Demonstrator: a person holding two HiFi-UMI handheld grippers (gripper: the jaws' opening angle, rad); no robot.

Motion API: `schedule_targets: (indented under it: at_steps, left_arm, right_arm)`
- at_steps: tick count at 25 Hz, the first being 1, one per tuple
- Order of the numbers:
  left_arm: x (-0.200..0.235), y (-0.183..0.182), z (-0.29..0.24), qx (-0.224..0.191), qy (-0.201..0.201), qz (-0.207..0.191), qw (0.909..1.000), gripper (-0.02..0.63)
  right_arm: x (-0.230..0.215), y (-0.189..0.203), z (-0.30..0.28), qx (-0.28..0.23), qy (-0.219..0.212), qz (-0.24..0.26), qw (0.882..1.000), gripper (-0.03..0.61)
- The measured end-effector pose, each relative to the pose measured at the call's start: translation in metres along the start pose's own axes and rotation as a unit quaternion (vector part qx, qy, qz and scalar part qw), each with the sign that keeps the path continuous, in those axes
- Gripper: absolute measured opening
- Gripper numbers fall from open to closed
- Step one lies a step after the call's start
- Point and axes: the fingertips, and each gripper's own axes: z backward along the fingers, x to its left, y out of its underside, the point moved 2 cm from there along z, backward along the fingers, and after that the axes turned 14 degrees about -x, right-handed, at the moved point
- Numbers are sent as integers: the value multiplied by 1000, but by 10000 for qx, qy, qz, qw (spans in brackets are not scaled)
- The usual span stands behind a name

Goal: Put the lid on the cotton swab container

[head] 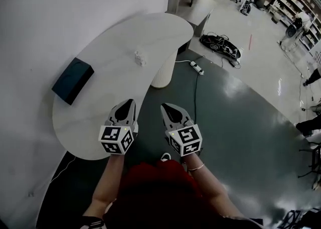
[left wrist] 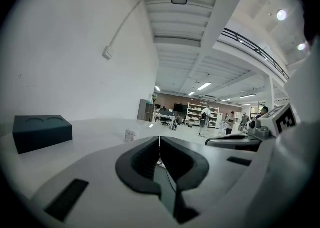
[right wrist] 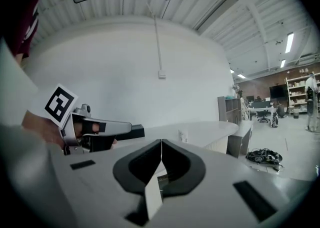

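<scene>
A small clear cotton swab container (head: pixel 140 58) stands near the middle of the white curved table (head: pixel 115 77); it shows as a small whitish box (left wrist: pixel 131 134) in the left gripper view and as a small box (right wrist: pixel 183 135) in the right gripper view. I cannot make out a separate lid. My left gripper (head: pixel 128 103) hovers over the table's near edge, shut and empty. My right gripper (head: pixel 166 106) is held beside it, just off the table's edge above the floor, also shut and empty. Both are well short of the container.
A dark blue box (head: pixel 72 80) lies on the table's left side by the white wall. A ribbed white pedestal (head: pixel 163 70) carries the table. A power strip (head: pixel 196 68) and cables lie on the grey floor to the right. People stand among distant shelves.
</scene>
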Motion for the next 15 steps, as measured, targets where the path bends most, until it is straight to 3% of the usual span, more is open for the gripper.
schedule_targets:
  at_steps: [15]
  left_arm:
    - [-7,7,-14,13,-593,-158,9981,29]
  right_arm:
    - [-33,2,-5,78,-303,-22,9995,17]
